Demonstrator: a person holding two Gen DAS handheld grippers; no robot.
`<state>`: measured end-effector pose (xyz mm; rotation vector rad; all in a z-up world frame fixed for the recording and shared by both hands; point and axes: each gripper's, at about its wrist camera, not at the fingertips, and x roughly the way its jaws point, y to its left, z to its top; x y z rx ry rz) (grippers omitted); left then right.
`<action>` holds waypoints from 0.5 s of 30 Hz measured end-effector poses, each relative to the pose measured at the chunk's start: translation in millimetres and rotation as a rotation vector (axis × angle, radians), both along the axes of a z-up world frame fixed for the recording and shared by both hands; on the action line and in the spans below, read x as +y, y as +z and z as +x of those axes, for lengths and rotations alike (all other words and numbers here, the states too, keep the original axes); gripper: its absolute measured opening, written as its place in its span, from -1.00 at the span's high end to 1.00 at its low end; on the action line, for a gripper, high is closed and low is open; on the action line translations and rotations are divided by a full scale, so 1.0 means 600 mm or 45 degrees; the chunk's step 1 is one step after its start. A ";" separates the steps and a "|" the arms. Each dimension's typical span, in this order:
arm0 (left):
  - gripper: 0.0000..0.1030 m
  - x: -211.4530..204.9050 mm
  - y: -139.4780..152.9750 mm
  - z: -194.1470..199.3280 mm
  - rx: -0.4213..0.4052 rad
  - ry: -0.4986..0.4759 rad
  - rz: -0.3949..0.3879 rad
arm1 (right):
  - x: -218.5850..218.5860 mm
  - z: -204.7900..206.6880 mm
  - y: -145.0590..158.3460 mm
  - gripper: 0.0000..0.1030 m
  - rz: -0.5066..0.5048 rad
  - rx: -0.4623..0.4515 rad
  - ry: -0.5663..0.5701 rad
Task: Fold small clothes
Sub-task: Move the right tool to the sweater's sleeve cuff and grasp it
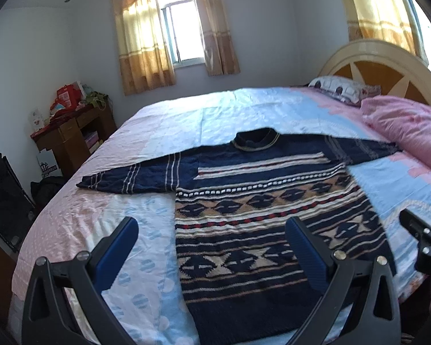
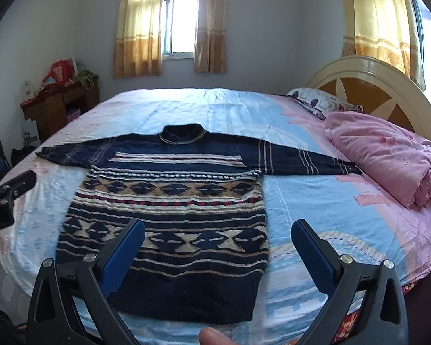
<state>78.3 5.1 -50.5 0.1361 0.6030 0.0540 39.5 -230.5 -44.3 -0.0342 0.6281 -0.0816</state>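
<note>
A navy knit sweater [image 1: 258, 210] with cream, tan and red patterned bands lies flat on the bed, sleeves spread out to both sides, collar at the far end. It also shows in the right wrist view [image 2: 172, 201]. My left gripper [image 1: 212, 235] is open and empty, held above the sweater's lower left part. My right gripper [image 2: 218, 238] is open and empty, above the sweater's lower right edge. Each gripper's body shows at the side of the other's view, the right one [image 1: 422, 238] and the left one [image 2: 3, 198].
The bed [image 1: 129, 178] has a pink and blue sheet. A folded pink quilt [image 2: 388, 155] and a pillow [image 2: 316, 100] lie by the headboard [image 2: 373, 83] on the right. A wooden desk [image 1: 71, 135] with clutter stands at the far left.
</note>
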 end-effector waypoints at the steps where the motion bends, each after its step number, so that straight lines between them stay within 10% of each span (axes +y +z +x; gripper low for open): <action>1: -1.00 0.000 -0.005 0.009 0.012 -0.002 0.005 | -0.003 0.007 -0.005 -0.98 -0.006 0.013 -0.004; 15: -1.00 -0.031 -0.064 0.157 0.123 -0.018 0.113 | -0.089 0.134 -0.097 -0.97 0.061 0.183 -0.037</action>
